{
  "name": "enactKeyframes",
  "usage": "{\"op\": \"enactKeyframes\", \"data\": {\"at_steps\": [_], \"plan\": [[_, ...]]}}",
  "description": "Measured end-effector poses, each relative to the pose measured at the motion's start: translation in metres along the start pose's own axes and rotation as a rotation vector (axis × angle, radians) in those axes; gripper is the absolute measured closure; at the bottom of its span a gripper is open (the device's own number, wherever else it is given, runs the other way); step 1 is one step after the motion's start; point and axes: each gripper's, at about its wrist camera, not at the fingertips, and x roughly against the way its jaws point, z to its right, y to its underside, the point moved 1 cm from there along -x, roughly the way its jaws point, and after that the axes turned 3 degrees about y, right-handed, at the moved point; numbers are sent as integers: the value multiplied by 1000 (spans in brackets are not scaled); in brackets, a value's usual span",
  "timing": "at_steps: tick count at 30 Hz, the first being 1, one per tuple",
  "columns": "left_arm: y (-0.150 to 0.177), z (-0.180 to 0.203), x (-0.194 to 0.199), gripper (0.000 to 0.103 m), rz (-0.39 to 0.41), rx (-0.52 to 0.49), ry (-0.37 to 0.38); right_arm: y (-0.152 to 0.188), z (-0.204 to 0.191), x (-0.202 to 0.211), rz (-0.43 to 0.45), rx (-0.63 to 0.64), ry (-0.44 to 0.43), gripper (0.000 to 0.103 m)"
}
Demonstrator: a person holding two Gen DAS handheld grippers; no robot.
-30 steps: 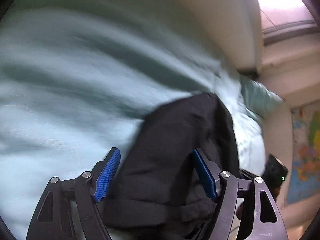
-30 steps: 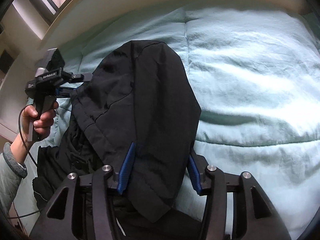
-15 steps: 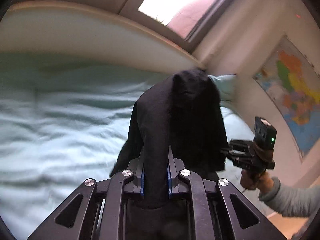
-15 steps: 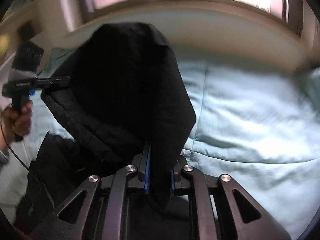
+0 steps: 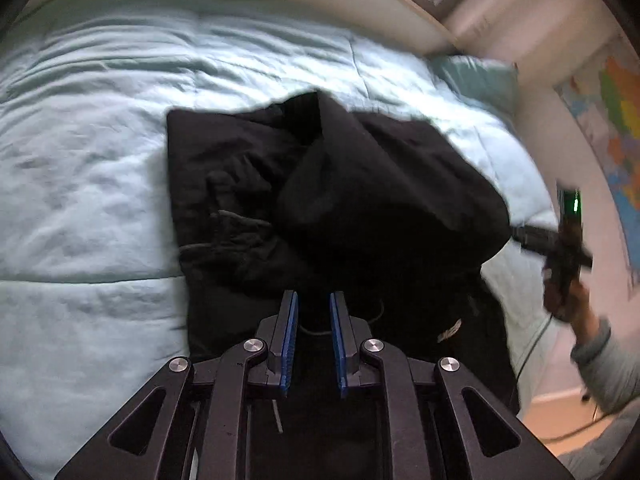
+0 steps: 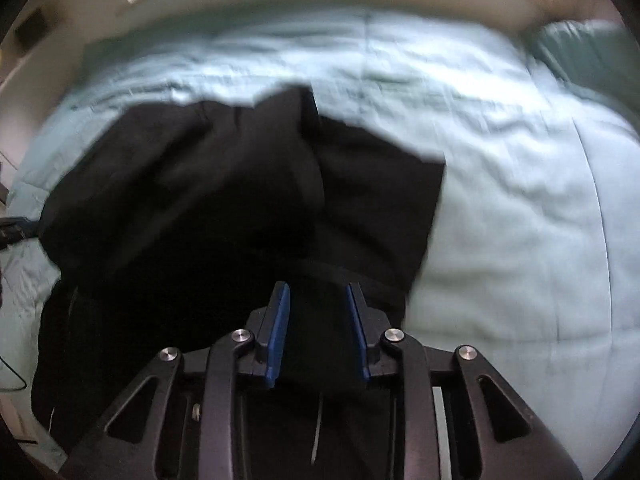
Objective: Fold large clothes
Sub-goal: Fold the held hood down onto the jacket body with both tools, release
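Garment: the black jacket (image 5: 248, 184) lies on the pale green quilt (image 5: 80, 184), its body spread flat to the far left in the left wrist view, with one bulky fold (image 5: 384, 196) draped over its right half.
Long axis: near to far along the bed, from the grippers toward the headboard (image 5: 248, 4) (the near end is hidden under both grippers).
Left gripper (image 5: 313, 340): jaws narrowly parted, blue pads showing a slim gap; dark cloth sits directly beyond them, but I cannot tell whether any is pinched.
Right gripper (image 6: 317, 334): jaws opening, gap a little wider than the left's; black fabric fills the view between and below the pads, with no clear pinch visible (the picture is blurred).
Second sighting: in the left wrist view the right gripper (image 5: 532, 236) shows at the far right edge of the fold, its hand (image 5: 564, 292) below it.
Which is nearer: both hover over the near hem, left over the flat half, right over the draped fold.
Judgement: the next move likely turns on that fold's free edge, which lies to the right gripper's side, so that hand seems better placed to smooth or re-grip it.
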Motion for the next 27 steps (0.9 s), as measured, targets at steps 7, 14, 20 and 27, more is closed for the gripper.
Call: {"op": "enactKeyframes", "data": {"at_steps": [7, 14, 20, 27], "plan": [[-84, 68, 18, 84, 129, -87, 21, -62, -27, 52, 144, -58, -134, 36], [-105, 76, -75, 84, -48, -47, 60, -117, -85, -1, 53, -55, -176, 36], [-26, 11, -165, 85, -300, 188, 128, -18, -114, -108, -284, 107, -33, 36], [-12, 22, -136, 85, -182, 167, 142, 0, -96, -77, -123, -12, -133, 33]]}}
